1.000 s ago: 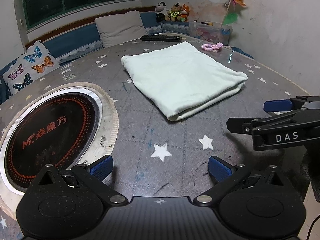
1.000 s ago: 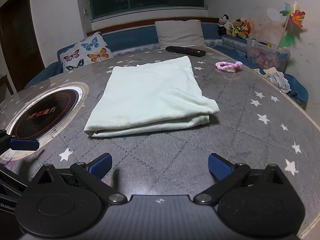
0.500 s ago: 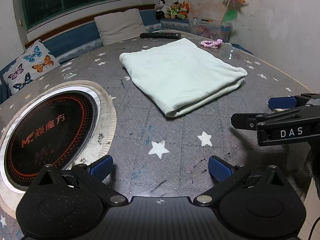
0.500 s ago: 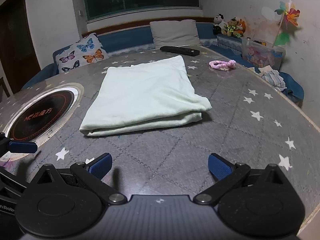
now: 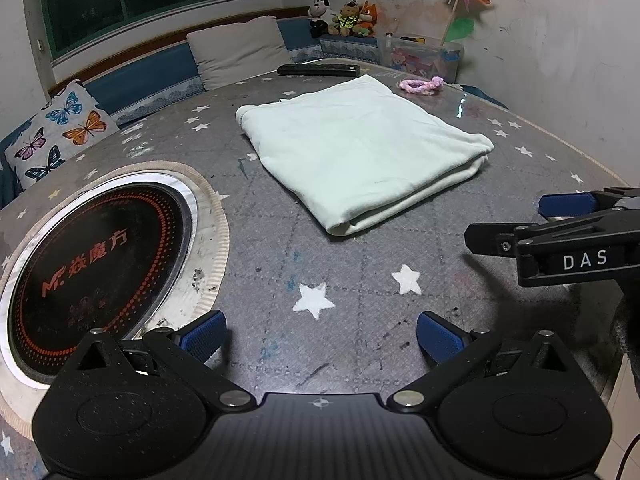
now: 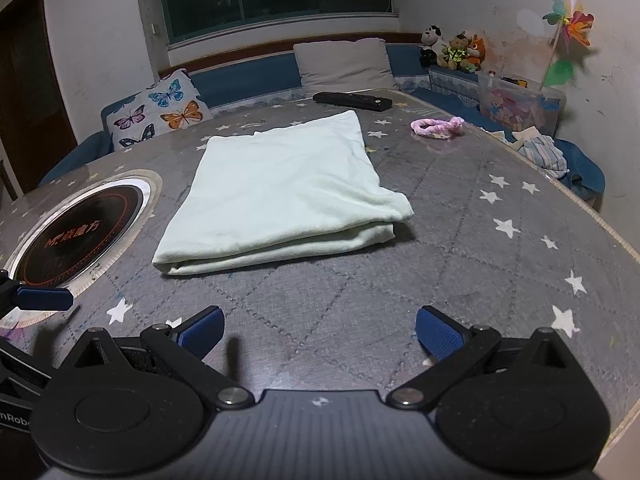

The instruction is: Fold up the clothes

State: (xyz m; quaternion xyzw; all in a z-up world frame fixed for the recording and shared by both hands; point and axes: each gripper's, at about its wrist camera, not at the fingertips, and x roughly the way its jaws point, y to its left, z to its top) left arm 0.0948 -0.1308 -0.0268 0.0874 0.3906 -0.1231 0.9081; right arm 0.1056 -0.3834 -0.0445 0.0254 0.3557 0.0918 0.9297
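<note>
Big round grey bench (image 6: 460,280) with white star print fills both views. Round black hob (image 5: 96,264) with red lettering set into its left side, pale ring around it. Pale green cloth (image 6: 280,196), folded into a flat rectangle in layers, lies mid-bench, right of the hob and apart from it; folded edge faces near, layered corner at near right. Nothing touches it.

Left gripper (image 5: 320,332) hovers low over the near bench, blue pads spread wide, nothing between them, cloth well ahead of it. Right gripper (image 6: 318,330) same: spread wide, empty, near edge of the cloth ahead. Right gripper also shows in the left view at right edge (image 5: 568,216), marked DAS; left gripper's blue tip pokes in at the left edge of the right view.

Far side: grey pillow (image 6: 344,66) and butterfly pillow (image 6: 160,114) on a blue couch behind the bench. Black remote (image 6: 352,101) on the far bench just past the cloth. Pink braided band (image 6: 438,126) far right of the cloth. Stuffed toys (image 6: 454,52) and a pinwheel (image 6: 570,26) by the right wall.
</note>
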